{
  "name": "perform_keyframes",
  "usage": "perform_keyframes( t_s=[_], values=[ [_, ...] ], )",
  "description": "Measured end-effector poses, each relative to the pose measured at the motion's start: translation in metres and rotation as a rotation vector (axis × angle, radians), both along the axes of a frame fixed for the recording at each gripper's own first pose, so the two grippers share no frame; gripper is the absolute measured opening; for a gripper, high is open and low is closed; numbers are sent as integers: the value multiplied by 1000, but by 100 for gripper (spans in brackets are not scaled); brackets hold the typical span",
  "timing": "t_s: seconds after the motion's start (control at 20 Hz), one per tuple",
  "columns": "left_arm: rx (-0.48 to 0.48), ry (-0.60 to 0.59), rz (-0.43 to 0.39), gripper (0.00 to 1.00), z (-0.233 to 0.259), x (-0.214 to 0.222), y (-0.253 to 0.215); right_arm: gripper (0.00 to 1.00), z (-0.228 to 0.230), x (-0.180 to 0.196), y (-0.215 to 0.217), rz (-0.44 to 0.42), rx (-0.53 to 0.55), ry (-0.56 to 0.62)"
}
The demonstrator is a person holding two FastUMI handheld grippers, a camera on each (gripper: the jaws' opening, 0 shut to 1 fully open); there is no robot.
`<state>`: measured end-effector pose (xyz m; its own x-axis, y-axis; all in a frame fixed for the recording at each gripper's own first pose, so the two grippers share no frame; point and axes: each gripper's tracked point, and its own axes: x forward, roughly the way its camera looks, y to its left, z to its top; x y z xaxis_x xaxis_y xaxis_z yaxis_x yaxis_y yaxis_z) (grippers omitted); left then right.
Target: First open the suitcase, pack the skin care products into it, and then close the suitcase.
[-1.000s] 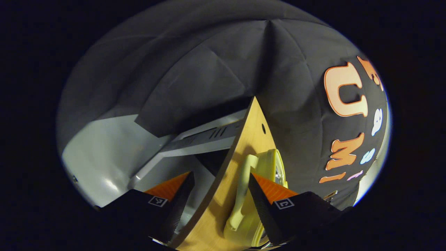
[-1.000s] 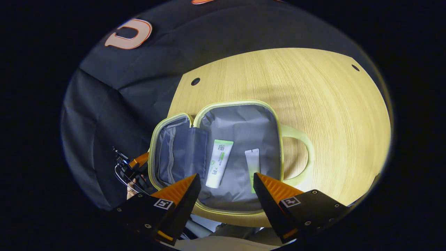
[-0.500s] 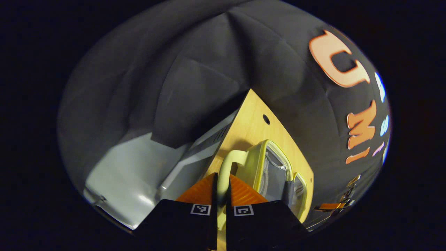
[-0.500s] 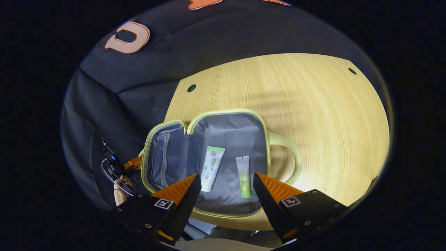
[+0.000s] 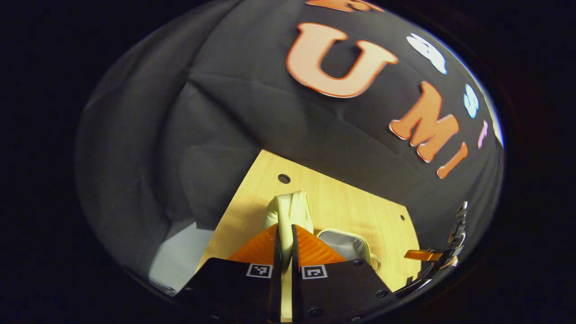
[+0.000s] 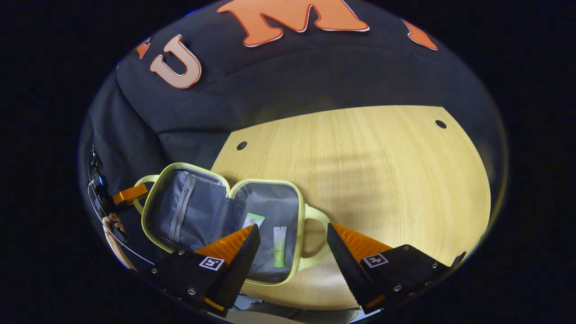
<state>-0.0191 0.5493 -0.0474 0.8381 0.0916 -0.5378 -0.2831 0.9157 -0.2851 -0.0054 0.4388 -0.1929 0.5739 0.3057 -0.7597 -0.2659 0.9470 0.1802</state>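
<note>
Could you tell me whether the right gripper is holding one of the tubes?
No, the right gripper is open above the suitcase, where both tubes lie.

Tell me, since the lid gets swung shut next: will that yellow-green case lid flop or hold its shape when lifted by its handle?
Likely holds shape: the yellow-green case lid stands propped open with a crisp rim. Its looped handle looks rigid between the left gripper fingers. The grey lining wrinkles, so that part seems soft.

Left gripper view sits super close, right on the suitcase (image 5: pixel 346 240) handle, facing the booth wall. Right gripper view hangs higher, looking down; suitcase (image 6: pixel 270 252) at 7 o'clock. Both catch the table (image 6: pixel 382 180).
</note>
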Motion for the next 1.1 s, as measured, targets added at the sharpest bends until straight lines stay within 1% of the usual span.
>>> perform_keyframes(
  t_s=[0.1, 0.15, 0.25, 0.45, 0.55, 0.65, 0.85, 0.95, 1.1],
  values=[
    [85, 6, -26, 9, 21, 7, -39, 96, 11, 3, -19, 0, 19, -21],
    [104, -2, -44, 9, 30, 11, -61, 96, 14, 3, -30, -1, 29, -28],
    [113, -25, -89, 9, 48, 22, -112, 96, 19, 6, -56, -9, 41, -40],
    [167, -5, -142, 10, 39, 39, -180, 96, 30, 9, -112, -35, 53, -52],
    [154, 0, -169, 9, 33, 48, -217, 96, 33, 9, -142, -39, 46, -49],
    [128, 14, -208, 10, 24, 56, -255, 96, 34, 5, -168, -47, 41, -40],
    [110, 69, -287, 10, -19, 79, -322, 96, 27, 4, -205, -64, 35, -31],
    [126, 122, -323, 10, -45, 89, -355, 96, 26, 4, -222, -69, 29, -34],
    [176, 205, -364, 10, -88, 90, -372, 96, 19, 5, -238, -84, 37, -31]
  ],
)
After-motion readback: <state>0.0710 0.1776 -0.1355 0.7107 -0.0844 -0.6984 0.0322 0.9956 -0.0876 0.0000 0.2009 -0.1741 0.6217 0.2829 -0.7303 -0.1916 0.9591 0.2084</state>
